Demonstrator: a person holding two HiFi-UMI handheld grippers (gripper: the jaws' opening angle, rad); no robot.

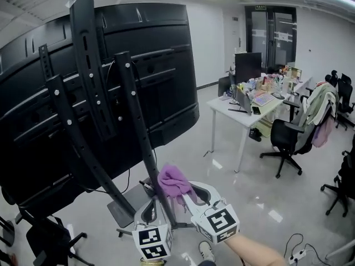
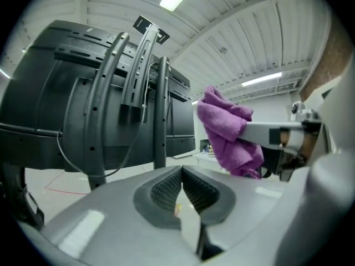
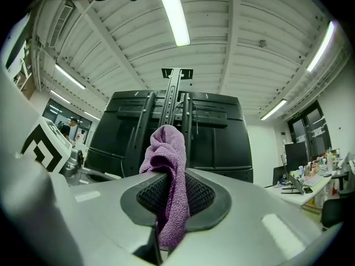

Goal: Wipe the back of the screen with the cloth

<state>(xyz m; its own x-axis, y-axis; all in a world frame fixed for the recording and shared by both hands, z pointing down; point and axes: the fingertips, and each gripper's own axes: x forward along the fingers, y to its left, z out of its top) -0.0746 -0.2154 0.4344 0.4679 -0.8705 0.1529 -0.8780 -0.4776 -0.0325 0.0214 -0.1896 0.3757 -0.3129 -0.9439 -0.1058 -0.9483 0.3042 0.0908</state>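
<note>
The back of a large black curved screen [image 1: 150,65] on a black stand [image 1: 89,65] fills the left of the head view and stands ahead in both gripper views, screen [image 3: 216,137], screen [image 2: 50,115]. A purple cloth [image 1: 175,183] bunches up from my right gripper [image 1: 183,195], which is shut on it below the screen's lower edge; the cloth [image 3: 166,170] hangs between its pads. My left gripper [image 1: 156,206] sits just left of it, shut with nothing in it [image 2: 181,190]; the cloth [image 2: 227,134] shows to its right.
The stand's base plate [image 1: 125,206] rests on the glossy floor below the grippers. A white desk [image 1: 244,107] with monitors and clutter stands to the right, with black office chairs [image 1: 288,140] around it. Another chair [image 1: 47,240] is at lower left.
</note>
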